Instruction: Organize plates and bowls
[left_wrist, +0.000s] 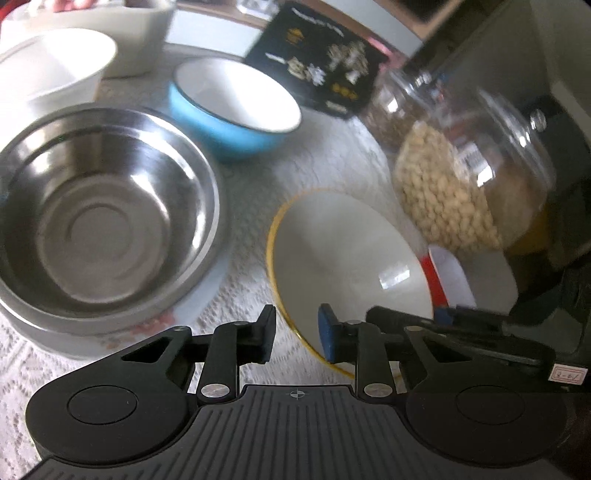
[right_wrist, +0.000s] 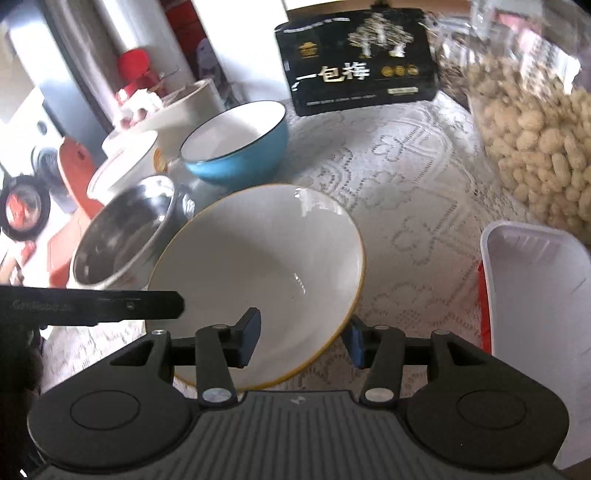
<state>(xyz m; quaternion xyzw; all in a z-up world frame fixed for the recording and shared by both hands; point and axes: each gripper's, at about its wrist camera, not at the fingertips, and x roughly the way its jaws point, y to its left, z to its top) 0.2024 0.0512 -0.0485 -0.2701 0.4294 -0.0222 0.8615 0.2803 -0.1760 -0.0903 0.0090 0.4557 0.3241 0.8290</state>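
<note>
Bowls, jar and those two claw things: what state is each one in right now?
Yellow-rimmed bowl: empty, tilted, both grippers straddling its rim.
Steel bowl: empty, upright.
Blue bowl: empty, upright.
Peanut jar: lidded, mostly full.
Left gripper: open around the rim.
Right gripper: open around the rim.

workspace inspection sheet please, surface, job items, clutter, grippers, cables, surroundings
surface: white lace tablecloth.
job's things: yellow-rimmed bowl tilted; steel bowl on a plate; blue bowl; white dishes behind.
clutter: peanut jar, black box, white tray.
grippers: left gripper and right gripper both open, each straddling the yellow-rimmed bowl's rim.
cables: nothing seen.
surroundings: red items beyond the table, blurred.
</note>
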